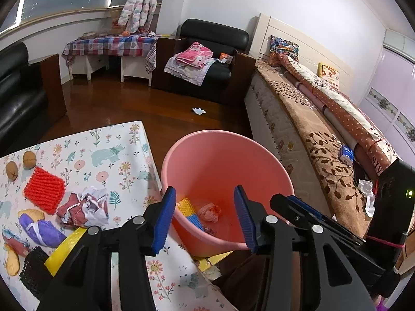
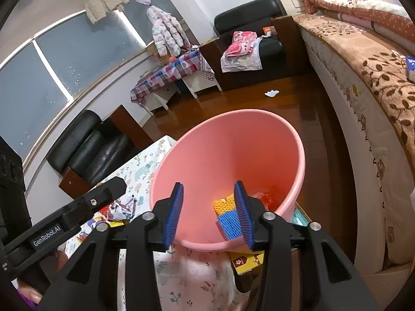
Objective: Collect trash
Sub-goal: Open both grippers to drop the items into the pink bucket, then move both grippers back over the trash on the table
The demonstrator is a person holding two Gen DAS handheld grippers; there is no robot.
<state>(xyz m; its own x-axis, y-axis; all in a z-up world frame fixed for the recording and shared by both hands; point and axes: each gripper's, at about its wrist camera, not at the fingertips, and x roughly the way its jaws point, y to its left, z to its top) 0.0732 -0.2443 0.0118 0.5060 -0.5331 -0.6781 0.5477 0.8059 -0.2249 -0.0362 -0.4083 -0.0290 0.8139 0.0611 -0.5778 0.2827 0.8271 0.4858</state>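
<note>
A pink bucket (image 1: 225, 155) (image 2: 228, 150) stands beside the floral-clothed table (image 1: 116, 153). In it lie a yellow and blue foam net (image 1: 190, 212) (image 2: 228, 213) and a crumpled pink scrap (image 1: 210, 211). My left gripper (image 1: 204, 190) hangs open over the bucket's near rim with nothing between its blue pads. My right gripper (image 2: 208, 184) is open over the same bucket, also with nothing in it. On the table to the left lie a red foam net (image 1: 44, 193), a crumpled red and white paper (image 1: 83, 208), a purple wrapper (image 1: 39, 229) and a black net (image 1: 33, 269).
Two walnuts (image 1: 20, 164) sit at the table's far left. A white scrap (image 1: 198, 110) lies on the wooden floor beyond the bucket. A bed (image 1: 311, 134) runs along the right side. A black armchair (image 1: 205, 59) with clothes on it stands at the back.
</note>
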